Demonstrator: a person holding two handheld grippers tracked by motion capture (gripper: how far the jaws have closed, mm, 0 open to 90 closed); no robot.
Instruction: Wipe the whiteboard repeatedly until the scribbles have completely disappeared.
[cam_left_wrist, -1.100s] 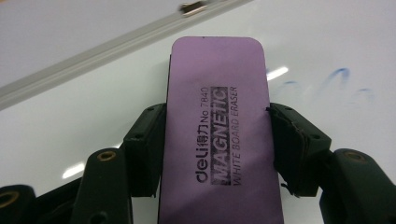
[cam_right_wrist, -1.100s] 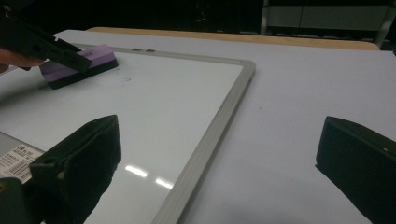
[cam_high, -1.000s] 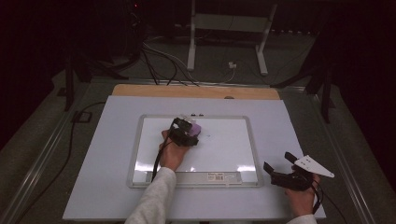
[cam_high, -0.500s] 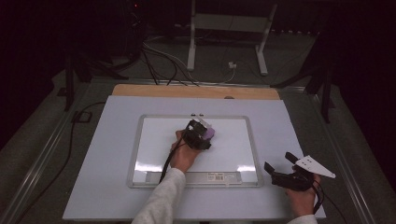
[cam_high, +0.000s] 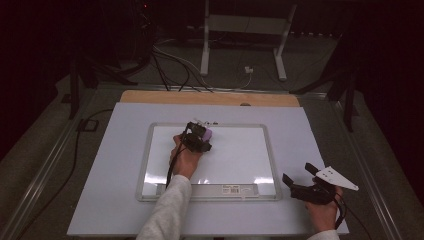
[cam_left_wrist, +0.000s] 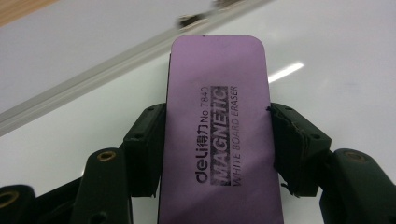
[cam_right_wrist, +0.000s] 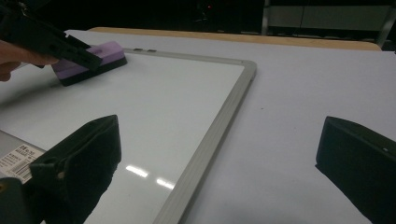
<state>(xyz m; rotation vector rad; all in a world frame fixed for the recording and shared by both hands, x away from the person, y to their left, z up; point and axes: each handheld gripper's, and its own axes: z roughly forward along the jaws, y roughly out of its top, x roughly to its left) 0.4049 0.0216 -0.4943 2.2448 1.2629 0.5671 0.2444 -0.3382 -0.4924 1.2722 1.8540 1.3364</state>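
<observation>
So, left gripper (cam_left_wrist: 215, 144) clamped on purple eraser (cam_left_wrist: 217, 126), eraser flat on whiteboard (cam_high: 240, 160) near top frame. Right gripper (cam_right_wrist: 219, 172) wide open, nothing between jaws, just beside board.

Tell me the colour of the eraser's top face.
Purple, with dark printed lettering; the eraser shows best in the left gripper view.

Eraser (cam_left_wrist: 217, 135) — purple top with black printed lettering, one word reversed out of a dark block; black base layer in the right gripper view. Whiteboard (cam_high: 235, 155) — glossy white, pale grey frame, white barcode label. Bench (cam_high: 115, 200) white on top, tan wood strip at the far edge. Left hand-held gripper (cam_left_wrist: 215, 154) black, sleeve (cam_high: 165, 215) light grey.
</observation>
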